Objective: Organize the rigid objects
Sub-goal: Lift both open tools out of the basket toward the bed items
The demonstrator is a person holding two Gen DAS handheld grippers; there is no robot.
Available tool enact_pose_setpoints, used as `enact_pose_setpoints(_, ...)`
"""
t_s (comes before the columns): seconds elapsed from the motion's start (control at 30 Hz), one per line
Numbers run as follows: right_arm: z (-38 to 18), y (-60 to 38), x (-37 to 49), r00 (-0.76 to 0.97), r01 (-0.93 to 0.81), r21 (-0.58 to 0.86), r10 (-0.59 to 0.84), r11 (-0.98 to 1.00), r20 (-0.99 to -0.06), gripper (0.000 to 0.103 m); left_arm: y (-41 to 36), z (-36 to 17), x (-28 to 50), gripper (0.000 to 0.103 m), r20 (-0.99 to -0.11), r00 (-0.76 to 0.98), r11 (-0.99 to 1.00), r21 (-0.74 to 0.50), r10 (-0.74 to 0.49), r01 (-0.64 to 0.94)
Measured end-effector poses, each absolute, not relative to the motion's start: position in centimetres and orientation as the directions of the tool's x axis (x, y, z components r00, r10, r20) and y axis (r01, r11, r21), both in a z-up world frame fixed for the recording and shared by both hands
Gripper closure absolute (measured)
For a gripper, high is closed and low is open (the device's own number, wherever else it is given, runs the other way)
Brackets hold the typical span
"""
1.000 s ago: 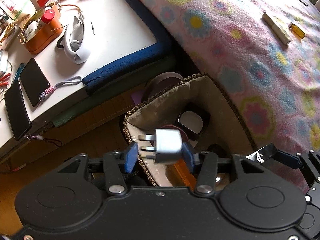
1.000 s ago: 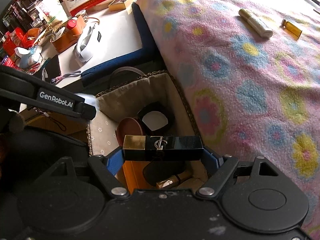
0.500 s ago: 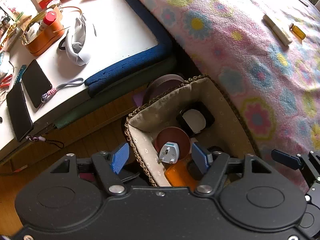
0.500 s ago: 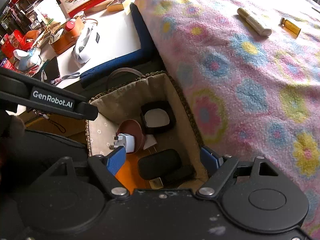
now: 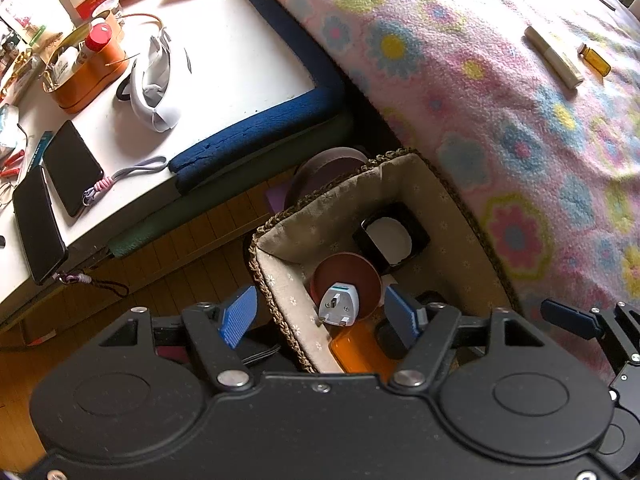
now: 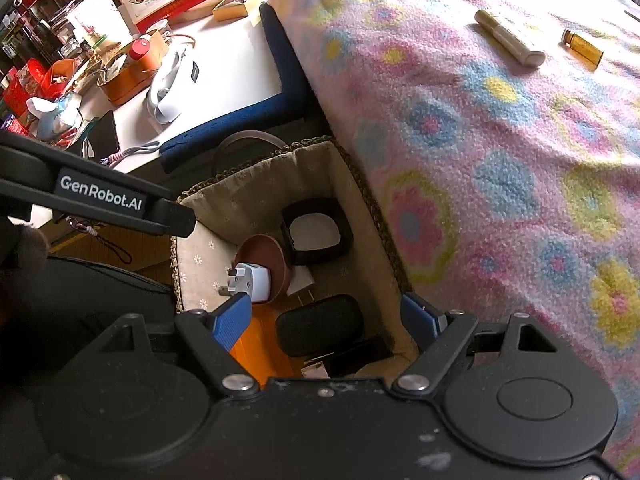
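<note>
A woven basket (image 5: 276,236) with a cloth lining (image 6: 256,196) stands on the floor beside the bed. Inside lie a white plug adapter (image 5: 339,305) (image 6: 250,282) on a brown round dish (image 5: 348,280), a black square frame (image 6: 316,230), a black case (image 6: 320,330), an orange item (image 5: 356,354) and a black-and-gold box (image 6: 352,360). My left gripper (image 5: 322,314) is open and empty above the basket's near left wall. My right gripper (image 6: 328,320) is open and empty above the basket's near end. A gold tube (image 6: 510,42) and an amber vial (image 6: 582,48) lie on the flowered blanket (image 6: 480,120).
A white desk (image 5: 240,60) with a blue padded edge (image 5: 260,136) stands left of the bed. It holds two phones (image 5: 72,168), a white headset (image 5: 156,80), an orange tin (image 5: 88,72) and clutter. The wooden floor (image 5: 160,264) shows beside the basket.
My left gripper opened and the white plug adapter dropped onto the brown dish. My right gripper opened and the black-and-gold box dropped into the basket's near end. Both grippers rose slightly.
</note>
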State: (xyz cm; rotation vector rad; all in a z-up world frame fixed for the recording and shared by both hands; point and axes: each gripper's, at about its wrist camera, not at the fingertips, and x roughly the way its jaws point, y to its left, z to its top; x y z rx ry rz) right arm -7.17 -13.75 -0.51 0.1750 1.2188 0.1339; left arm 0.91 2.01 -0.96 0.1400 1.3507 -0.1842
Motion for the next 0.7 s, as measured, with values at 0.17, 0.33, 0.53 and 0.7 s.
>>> enact_pose_setpoints(0.17,-0.58,-13.72,-7.19,0.339,-0.008,0.208,0.198,0.978,-0.920,0.021,1.87,-0.99,0.84,0.036,-0.977,0.207,0.975,-0.002,-0.049,0.221)
enact_pose_setpoints(0.33,-0.74,-13.82,-7.20,0.340,-0.002,0.211,0.199,0.978,-0.919,0.021,1.85,-1.03,0.83,0.036,-0.977,0.206,0.975,0.000,-0.047,0.223)
enact_pose_setpoints(0.53,-0.77,-13.94,-7.26,0.339,0.002,0.214,0.201,0.977,-0.919,0.021,1.56,-0.95,0.85,0.036,-0.977,0.206,0.973,0.001,-0.047,0.229)
enact_pose_setpoints(0.7,-0.73,-14.37,-7.36,0.345,0.013,0.219,0.201,0.976,-0.917,0.021,1.33,-0.90,0.84,0.036,-0.977,0.208,0.971,0.004,-0.047,0.238)
